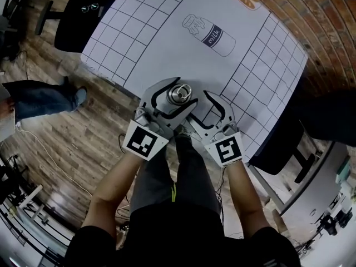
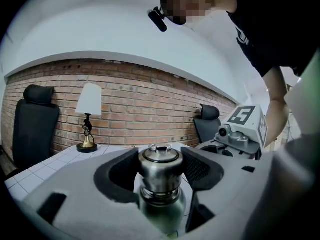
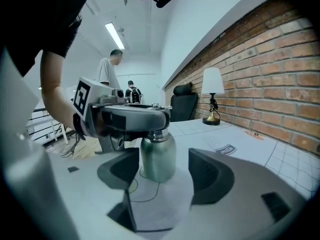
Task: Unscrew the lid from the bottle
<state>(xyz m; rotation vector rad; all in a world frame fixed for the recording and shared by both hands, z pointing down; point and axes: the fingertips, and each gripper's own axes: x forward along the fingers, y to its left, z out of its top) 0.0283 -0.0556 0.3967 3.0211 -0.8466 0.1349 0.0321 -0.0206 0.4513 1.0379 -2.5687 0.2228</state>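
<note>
1. Left tongs (image 1: 179, 92) pinch the lid (image 2: 160, 160) of the metal bottle (image 3: 157, 159). Their own view shows a dark pad against each side of the lid.
2. Right tongs (image 3: 164, 156) are spread and grip nothing. The bottle stands just past their tips, nearer the left-hand pad in that view, and touches neither pad.
3. The bottle stands upright on the bench (image 1: 167, 32), close to the edge nearest the person, on a white sheet printed with a grid.
4. Only the head view looks down on the lid's top (a small round disc from there). It also shows both tongs side by side, with the milk drawing (image 1: 210, 35) farther out on the sheet.
5. Only the right gripper view shows the bottle's rounded body and its foot on the bench. The left gripper view gives the lid and neck sharply and the body below only as a blur.
6. The lamp (image 2: 88, 116) by the brick wall (image 2: 150, 109) shows only in the two gripper views.
7. The right gripper view catches a person (image 3: 107, 66) standing far back.
</note>
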